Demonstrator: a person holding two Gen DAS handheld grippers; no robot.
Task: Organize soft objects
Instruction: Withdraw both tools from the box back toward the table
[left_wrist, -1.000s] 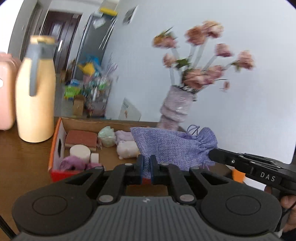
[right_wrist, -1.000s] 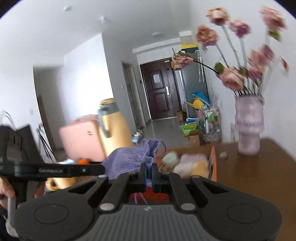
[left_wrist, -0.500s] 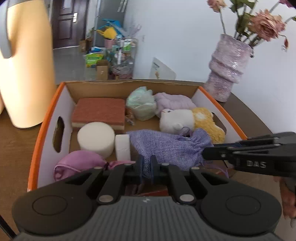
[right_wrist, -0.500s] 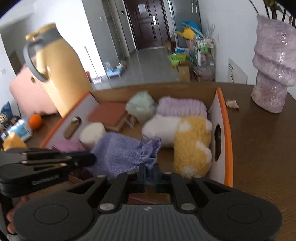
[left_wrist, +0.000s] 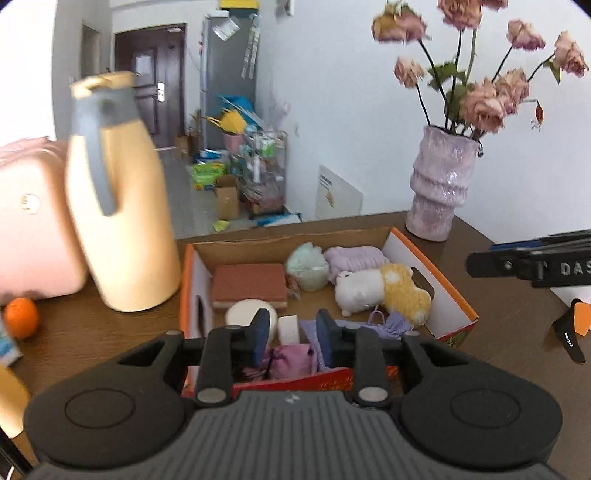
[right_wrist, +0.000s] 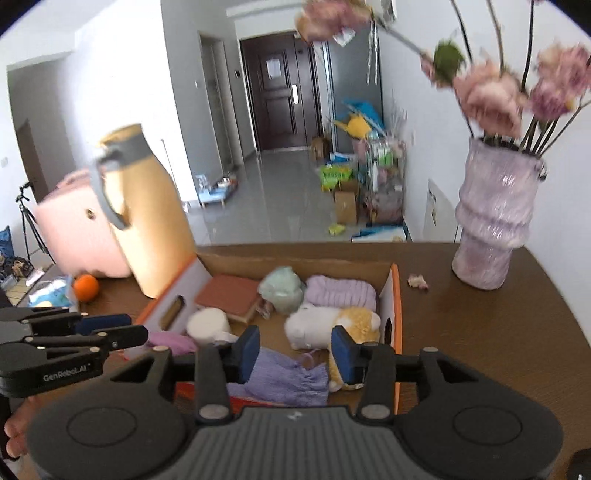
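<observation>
The lavender drawstring pouch (right_wrist: 284, 378) lies in the near part of the cardboard box (right_wrist: 394, 306) on the brown tabletop (right_wrist: 498, 332), free of both tools. The right gripper (right_wrist: 295, 352) has its jaws spread, having just been opening; the pouch sits below and beyond the gap between them, and neither blue pad touches it. The left gripper (left_wrist: 291, 338) has also just been opening, and its jaws stand a little apart with nothing pinched; through the gap show a pink cloth bundle (left_wrist: 291, 360) and part of the pouch (left_wrist: 395, 323) at the box's near right. Farther in the box lie a white-and-yellow plush toy (right_wrist: 325, 325), a lilac knitted piece (right_wrist: 340, 290), a pale green puff (right_wrist: 282, 290), a brick-red sponge (right_wrist: 229, 293) and a white round sponge (right_wrist: 208, 323). A yellow jug (left_wrist: 122, 229) stands left of the box, a lilac vase (right_wrist: 495, 218) at the far right.
</observation>
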